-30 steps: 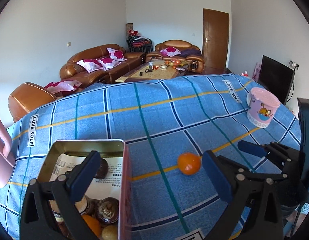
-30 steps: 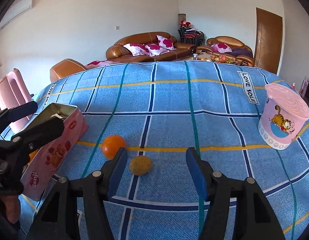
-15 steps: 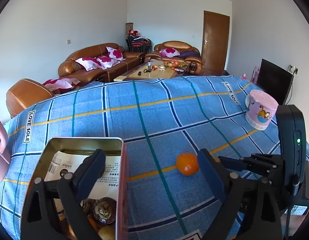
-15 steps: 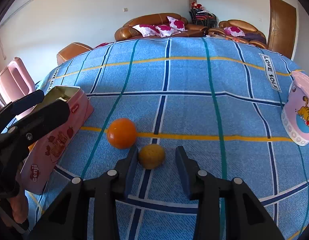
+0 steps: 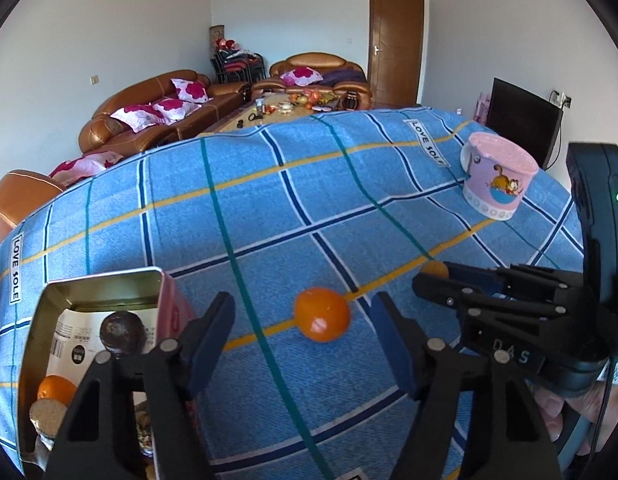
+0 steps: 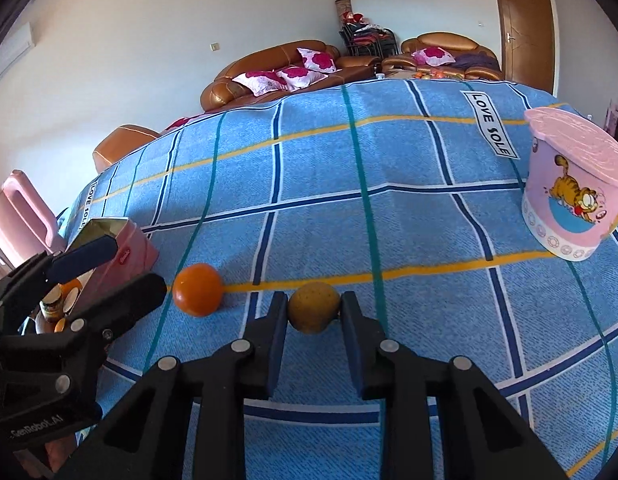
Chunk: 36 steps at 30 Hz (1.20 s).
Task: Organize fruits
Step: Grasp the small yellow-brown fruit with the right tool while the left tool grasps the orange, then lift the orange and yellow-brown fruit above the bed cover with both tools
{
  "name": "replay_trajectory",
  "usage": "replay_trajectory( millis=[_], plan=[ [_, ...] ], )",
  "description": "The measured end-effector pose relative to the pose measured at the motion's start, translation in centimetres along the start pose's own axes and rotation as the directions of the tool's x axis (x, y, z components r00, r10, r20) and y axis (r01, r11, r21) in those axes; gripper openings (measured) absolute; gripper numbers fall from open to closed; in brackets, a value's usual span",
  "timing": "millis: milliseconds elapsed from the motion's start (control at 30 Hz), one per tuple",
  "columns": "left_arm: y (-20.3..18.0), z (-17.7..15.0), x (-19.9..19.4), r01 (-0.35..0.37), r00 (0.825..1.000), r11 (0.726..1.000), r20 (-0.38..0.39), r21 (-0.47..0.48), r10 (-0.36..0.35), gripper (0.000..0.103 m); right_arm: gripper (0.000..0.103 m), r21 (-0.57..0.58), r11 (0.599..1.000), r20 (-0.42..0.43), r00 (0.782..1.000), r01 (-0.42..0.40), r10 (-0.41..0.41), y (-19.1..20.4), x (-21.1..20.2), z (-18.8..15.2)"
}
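An orange (image 5: 321,314) (image 6: 198,289) lies on the blue checked cloth (image 5: 269,208), just ahead of my open left gripper (image 5: 305,330). A yellowish-brown round fruit (image 6: 313,307) sits to its right, clamped between the blue pads of my right gripper (image 6: 313,312); it peeks out in the left wrist view (image 5: 433,269). A pink open tin (image 5: 89,292) (image 6: 121,248) at the left holds an orange, a dark round fruit (image 5: 121,332) and other pieces.
A pink cartoon-cat tub (image 5: 497,178) (image 6: 569,196) stands on the cloth at the right. A pink chair (image 6: 21,216) is beyond the table's left edge. Sofas and a coffee table lie behind.
My right gripper has moved forward and closed its jaws onto the yellowish-brown fruit. My left gripper has shifted right from over the tin toward the orange.
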<state>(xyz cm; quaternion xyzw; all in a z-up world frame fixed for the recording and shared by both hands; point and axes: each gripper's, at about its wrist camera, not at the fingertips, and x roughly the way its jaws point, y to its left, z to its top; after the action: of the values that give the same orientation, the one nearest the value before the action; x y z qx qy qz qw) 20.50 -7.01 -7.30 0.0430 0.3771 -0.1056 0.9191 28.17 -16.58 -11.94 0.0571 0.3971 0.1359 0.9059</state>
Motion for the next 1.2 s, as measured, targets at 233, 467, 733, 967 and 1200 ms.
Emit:
replay_trajectory(
  millis=[233, 467, 733, 967, 1200],
  plan=[
    [0.2, 0.0, 2.3, 0.046, 0.996, 0.998, -0.07, -0.046, -0.049, 0.051, 0.029, -0.021, 1.0, -0.014, 1.0, 0.017, -0.017, 0.3, 0.1, 0.0],
    [0.0, -0.1, 3.9, 0.078, 0.991, 0.994, -0.106, -0.071, -0.086, 0.038, 0.029, -0.037, 0.999, -0.039, 0.999, 0.032, -0.034, 0.5, 0.7, 0.1],
    [0.6, -0.4, 3.6, 0.097, 0.992, 0.991, -0.075, -0.095, -0.104, 0.036, 0.029, -0.067, 0.997, -0.043, 0.999, 0.024, -0.027, 1.1, 0.9, 0.1],
    [0.7, -0.4, 2.5, 0.078, 0.997, 0.992, -0.019, -0.096, -0.08, 0.036, 0.029, -0.097, 0.995, -0.031, 0.999, 0.014, -0.017, 1.6, 0.6, -0.1],
    [0.7, -0.4, 1.0, 0.056, 0.997, 0.995, 0.048, -0.083, -0.052, 0.036, 0.029, -0.122, 0.992, 0.022, 1.0, 0.017, -0.014, 2.1, -0.4, -0.2]
  ],
)
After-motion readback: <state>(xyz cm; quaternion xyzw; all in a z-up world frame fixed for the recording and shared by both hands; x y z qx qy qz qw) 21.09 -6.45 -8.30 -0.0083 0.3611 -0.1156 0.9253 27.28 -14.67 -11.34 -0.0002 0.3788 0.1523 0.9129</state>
